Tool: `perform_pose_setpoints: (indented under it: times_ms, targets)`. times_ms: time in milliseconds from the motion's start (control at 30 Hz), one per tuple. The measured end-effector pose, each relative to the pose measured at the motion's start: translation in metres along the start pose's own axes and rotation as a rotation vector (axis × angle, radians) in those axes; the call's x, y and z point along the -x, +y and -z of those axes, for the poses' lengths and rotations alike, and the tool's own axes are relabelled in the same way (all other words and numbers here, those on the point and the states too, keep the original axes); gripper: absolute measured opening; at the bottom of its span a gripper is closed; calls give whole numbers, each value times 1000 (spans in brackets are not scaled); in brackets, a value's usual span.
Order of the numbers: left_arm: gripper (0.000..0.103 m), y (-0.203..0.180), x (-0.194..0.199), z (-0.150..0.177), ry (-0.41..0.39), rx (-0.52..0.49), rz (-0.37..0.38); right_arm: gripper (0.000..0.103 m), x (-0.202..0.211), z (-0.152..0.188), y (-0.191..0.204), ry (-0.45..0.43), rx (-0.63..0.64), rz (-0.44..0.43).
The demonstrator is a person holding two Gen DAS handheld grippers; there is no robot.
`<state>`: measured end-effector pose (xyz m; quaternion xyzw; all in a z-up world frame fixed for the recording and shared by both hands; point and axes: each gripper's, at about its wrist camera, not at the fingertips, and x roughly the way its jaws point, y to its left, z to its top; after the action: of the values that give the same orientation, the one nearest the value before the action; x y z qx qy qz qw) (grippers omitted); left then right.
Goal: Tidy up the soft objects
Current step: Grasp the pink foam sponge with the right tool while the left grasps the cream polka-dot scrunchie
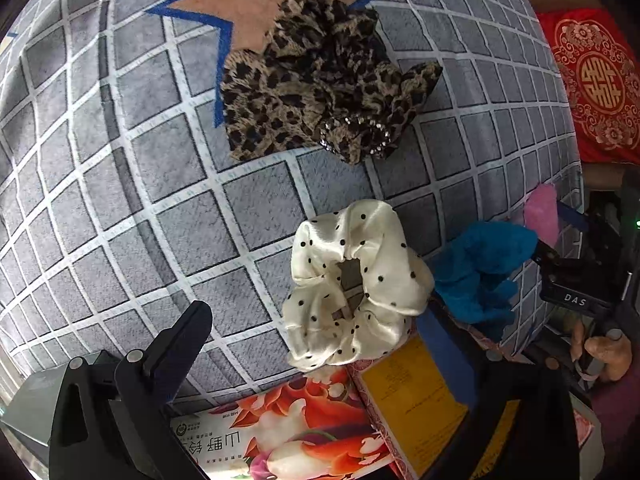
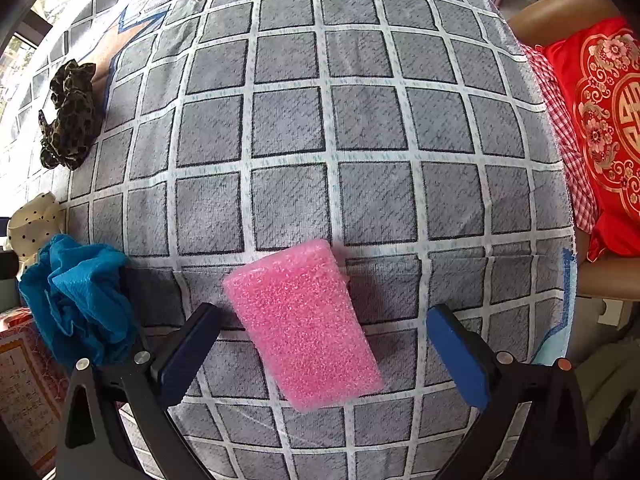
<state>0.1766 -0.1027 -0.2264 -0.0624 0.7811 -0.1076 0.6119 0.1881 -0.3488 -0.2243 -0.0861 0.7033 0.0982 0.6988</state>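
My right gripper [image 2: 324, 348] hangs spread wide over the pink sponge [image 2: 304, 324] lying on the grid-patterned cloth [image 2: 360, 128], while my left gripper [image 1: 320, 344] sits released by the polka-dot scrunchie [image 1: 356, 284].

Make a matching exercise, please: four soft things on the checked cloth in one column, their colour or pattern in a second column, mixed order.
Things:
1. sponge
2. large scrunchie
3. satin scrunchie
4. crumpled cloth

Looks:
a. cream with black dots
b. blue
c. pink
d. leopard print

Pairs: 1-c, 2-d, 3-a, 4-b
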Motion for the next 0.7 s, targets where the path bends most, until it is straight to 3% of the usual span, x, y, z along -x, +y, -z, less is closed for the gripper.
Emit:
perform_pose_setpoints:
  times_ms: [67, 200, 300, 333, 367, 467, 700]
  targets:
    - [95, -5, -12, -4, 34, 1, -6, 103, 2, 1, 1, -5, 5, 0]
    - [86, -21, -16, -9, 35, -39, -101, 103, 3, 6, 8, 15, 18, 2]
    - [58, -33, -5, -13, 8, -69, -131, 100, 2, 6, 11, 28, 17, 14]
    - [38, -35, -2, -14, 1, -72, -127, 95, 4, 7, 12, 21, 19, 9]
    - [28, -39, 0, -18, -4, -66, -104, 91, 6, 8, 14, 13, 24, 8]
    - [21, -35, 8, -10, -55, -65, -108, 49, 18, 11, 21, -26, 60, -1]
    - [20, -27, 56, 18, -217, -8, -106, 48, 38, 5, 14, -32, -31, -133]
